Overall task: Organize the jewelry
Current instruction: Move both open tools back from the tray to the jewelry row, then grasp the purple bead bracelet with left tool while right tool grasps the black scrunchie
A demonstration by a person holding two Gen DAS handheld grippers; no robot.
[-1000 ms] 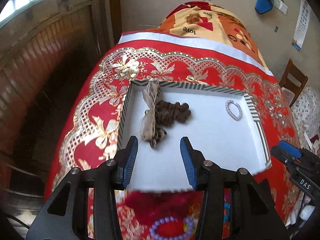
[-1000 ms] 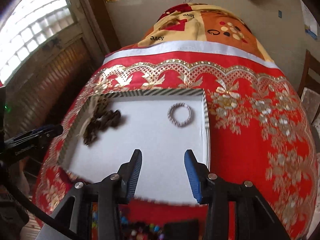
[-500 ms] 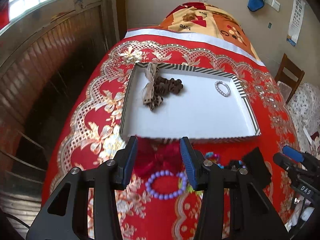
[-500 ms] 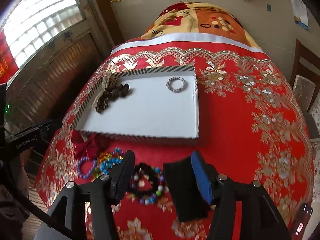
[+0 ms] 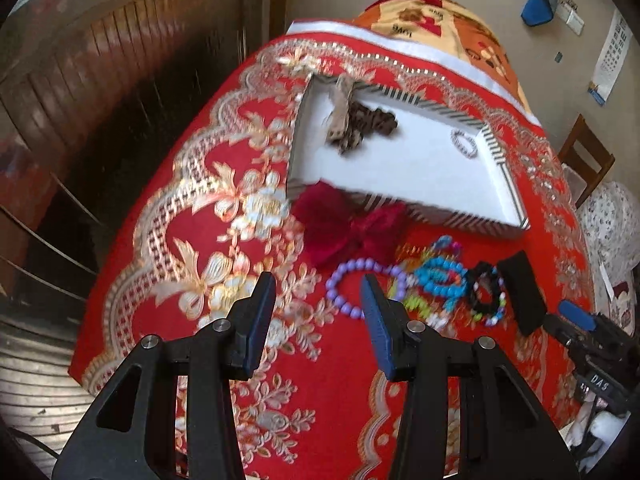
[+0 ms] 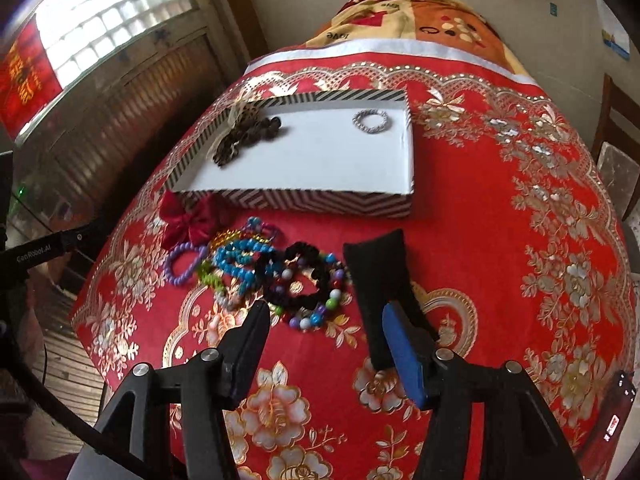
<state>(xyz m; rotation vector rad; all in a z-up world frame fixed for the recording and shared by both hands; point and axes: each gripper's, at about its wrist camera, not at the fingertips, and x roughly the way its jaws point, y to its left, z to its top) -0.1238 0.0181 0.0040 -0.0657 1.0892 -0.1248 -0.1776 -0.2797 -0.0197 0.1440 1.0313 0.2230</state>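
Jewelry lies in a loose heap on the red, gold-flowered cloth (image 6: 480, 240) that covers your worktop, just in front of the shallow white tray with the striped rim (image 6: 304, 200). The tray already holds a dark brown beaded string with a pale tassel (image 6: 248, 136) at its left end and a small silver ring-shaped bracelet (image 6: 371, 121) near its far right corner.

Both of your tools are empty. Your left gripper (image 5: 318, 320) has its fingers apart with only cloth between them, and the lilac round-bead bracelet (image 5: 352, 288) sits just beyond its right fingertip. Your right gripper (image 6: 324, 340) also stands with fingers apart, over the black bracelet with coloured beads (image 6: 308, 280); a black rectangular pad (image 6: 380, 276) lies just beside its right finger.

Expect all of these pieces to be light and limp. A bead loop will probably sag and swing once lifted, and round beads can slip out of flat pads, so pinch across the strand, not on a single bead. The lilac loop lies mostly clear of the heap, so its near arc looks like the easiest hold. The turquoise bead bracelet (image 6: 240, 260) and the green piece (image 6: 210, 274) overlap, so pulling one may drag the other. The dark red fabric bow (image 6: 192, 222), touching the tray's front wall, is soft and should crush harmlessly; take it at the centre knot.
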